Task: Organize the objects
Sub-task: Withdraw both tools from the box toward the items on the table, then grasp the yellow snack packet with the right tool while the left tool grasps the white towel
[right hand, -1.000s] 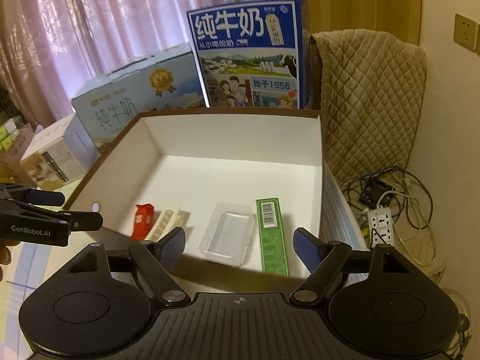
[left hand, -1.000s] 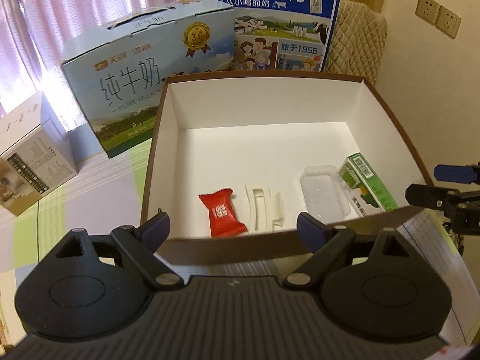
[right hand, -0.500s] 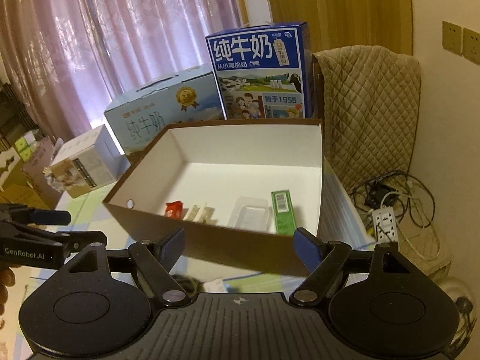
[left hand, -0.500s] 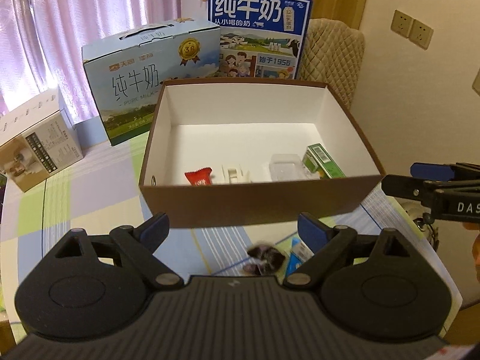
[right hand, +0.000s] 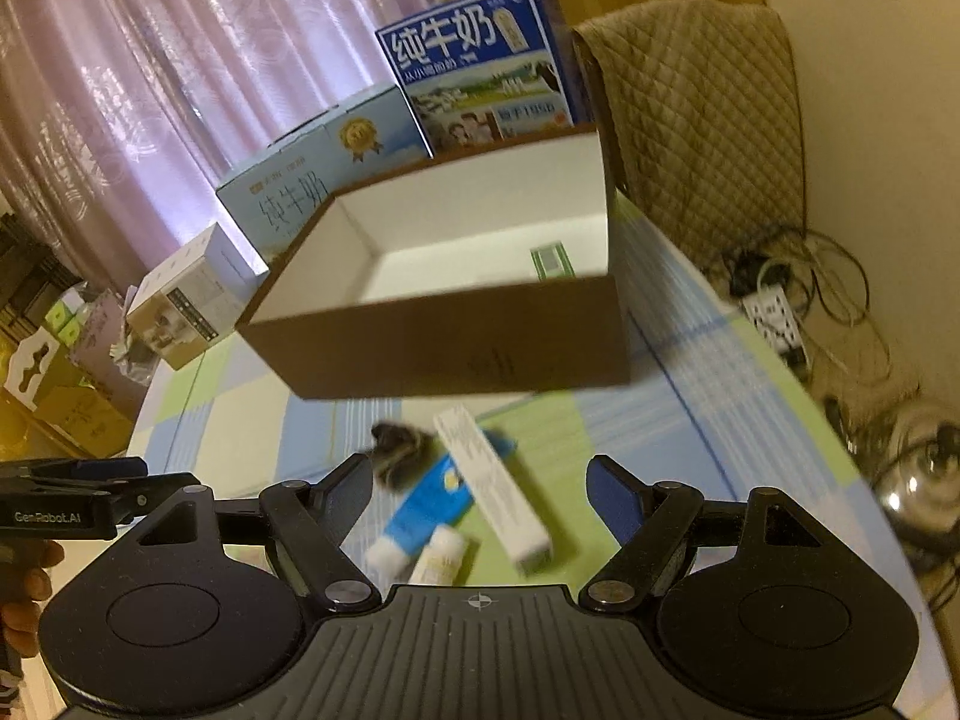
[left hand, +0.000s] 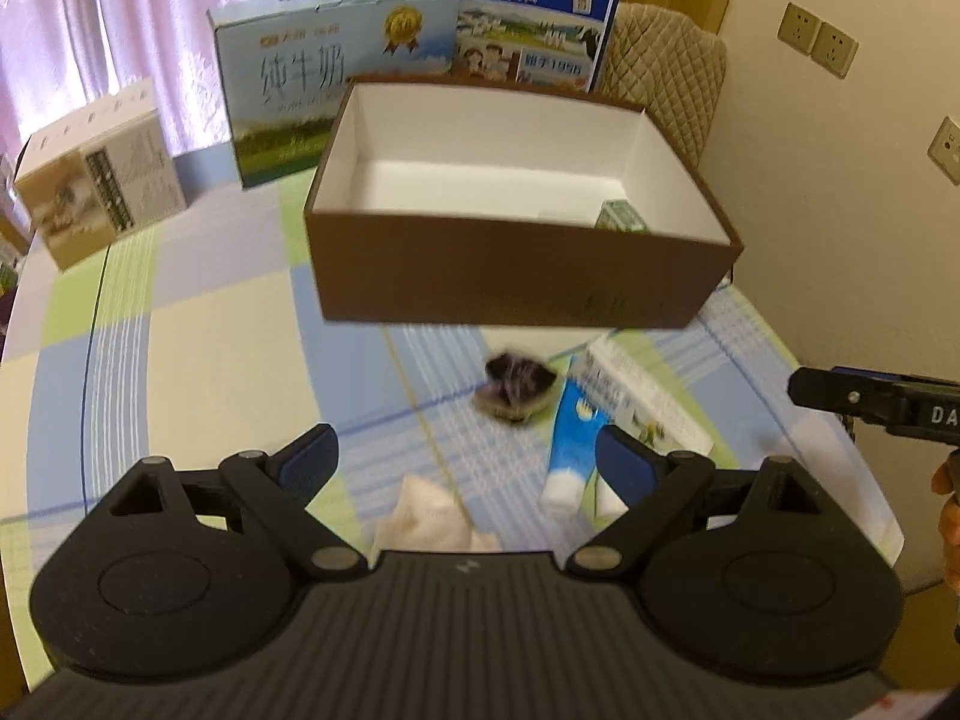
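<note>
Both the left gripper (left hand: 468, 459) and right gripper (right hand: 480, 480) have jaws apart, holding nothing. Loose items lie at 6 o'clock of the box (left hand: 516, 294): tube (left hand: 570, 438), carton (left hand: 648, 396), dark wrapper (left hand: 516, 384). Best take 1 at a time, tube across its width.

Brown box (left hand: 516, 288) white inside, checked pastel tablecloth (left hand: 198, 348), blue-white tube (left hand: 570, 444)

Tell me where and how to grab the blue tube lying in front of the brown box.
Take the blue tube across its flat blue body, just above the white cap, coming down from above with the right gripper, jaws open. It lies flat with a white carton against one side, so the cap end probably leaves more room.
</note>
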The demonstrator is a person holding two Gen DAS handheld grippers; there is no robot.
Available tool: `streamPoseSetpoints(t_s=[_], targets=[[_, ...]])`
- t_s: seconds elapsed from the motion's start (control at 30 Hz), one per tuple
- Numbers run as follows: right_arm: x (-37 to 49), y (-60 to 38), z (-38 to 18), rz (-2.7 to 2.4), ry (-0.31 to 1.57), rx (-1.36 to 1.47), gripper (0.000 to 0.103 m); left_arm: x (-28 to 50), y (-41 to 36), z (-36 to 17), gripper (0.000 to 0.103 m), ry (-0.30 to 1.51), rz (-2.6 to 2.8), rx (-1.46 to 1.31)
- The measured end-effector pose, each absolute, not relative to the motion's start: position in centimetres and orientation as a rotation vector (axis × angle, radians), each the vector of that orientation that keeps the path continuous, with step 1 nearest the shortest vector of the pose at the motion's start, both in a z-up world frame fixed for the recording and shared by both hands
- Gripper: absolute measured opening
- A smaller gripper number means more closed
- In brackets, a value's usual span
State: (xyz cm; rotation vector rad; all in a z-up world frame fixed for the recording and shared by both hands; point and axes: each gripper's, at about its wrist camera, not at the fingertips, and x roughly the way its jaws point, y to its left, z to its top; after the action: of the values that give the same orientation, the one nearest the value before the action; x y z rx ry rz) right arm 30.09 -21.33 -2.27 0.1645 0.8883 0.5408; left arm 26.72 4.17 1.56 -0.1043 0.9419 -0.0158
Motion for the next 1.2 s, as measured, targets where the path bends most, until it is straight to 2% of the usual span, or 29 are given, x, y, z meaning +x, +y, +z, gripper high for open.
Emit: streamPoseSetpoints(t_s=[0.53, 0.83, 1.2], targets=[[24.7, -21.7, -5.1, 0.513, 0.957, 0.208, 0.076, 21.7, 4.9, 0.0, 0.091, 0.984, -0.028, -0.111], [23.1, -22.6, -9.0, 0.491, 1.037, 0.316, 0.075, 20.3, 5.7, -1.4, 0.091, 1.021, -0.027, -0.108], [23.6, -22.2, -13.3, 0.460, 1.118, 0.442, 0.059, 20.1, 6.7, -2.6, 0.091, 1.048, -0.004, -0.115]])
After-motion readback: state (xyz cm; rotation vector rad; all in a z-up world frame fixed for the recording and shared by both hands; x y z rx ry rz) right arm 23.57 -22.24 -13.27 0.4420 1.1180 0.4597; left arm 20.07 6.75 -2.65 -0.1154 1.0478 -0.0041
